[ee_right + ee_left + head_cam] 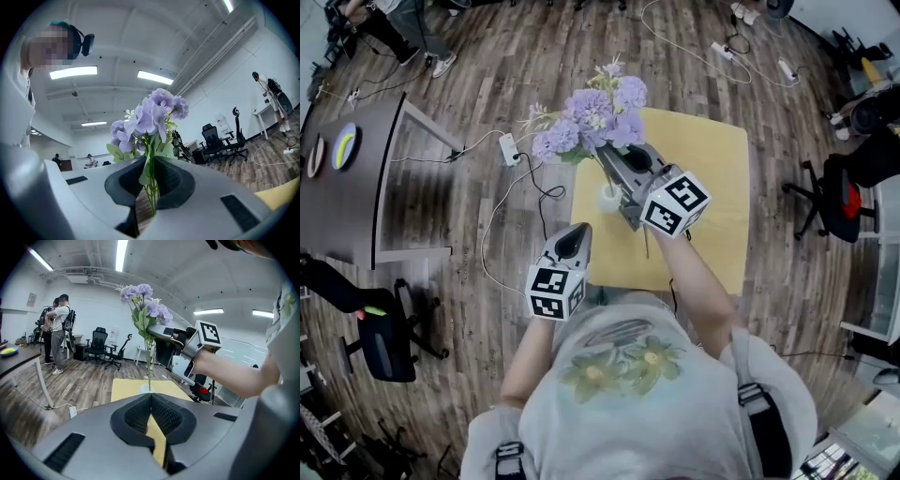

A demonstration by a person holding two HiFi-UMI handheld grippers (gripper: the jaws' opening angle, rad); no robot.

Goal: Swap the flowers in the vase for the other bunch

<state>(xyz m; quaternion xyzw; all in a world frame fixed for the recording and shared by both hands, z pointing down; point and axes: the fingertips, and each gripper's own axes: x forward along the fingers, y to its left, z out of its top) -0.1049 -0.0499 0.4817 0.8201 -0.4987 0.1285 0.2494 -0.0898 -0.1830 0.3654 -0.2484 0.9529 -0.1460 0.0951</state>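
A bunch of purple flowers (591, 117) stands upright over the small white vase (609, 197) on the yellow table (712, 178). My right gripper (605, 155) is shut on the green stems just under the blooms; they show pinched between its pads (151, 176). In the left gripper view the thin stems (149, 366) run down to the vase mouth (149, 389); I cannot tell whether their ends are inside. My left gripper (581, 228) hovers at the table's near left edge, pointing at the vase, its pads (159, 413) closed together with nothing between them.
A dark desk (356, 178) with plates stands at the left. Office chairs (384, 337) (834, 197) flank the table. A power strip (508, 148) and cables lie on the wooden floor. People (56, 329) stand at the far wall.
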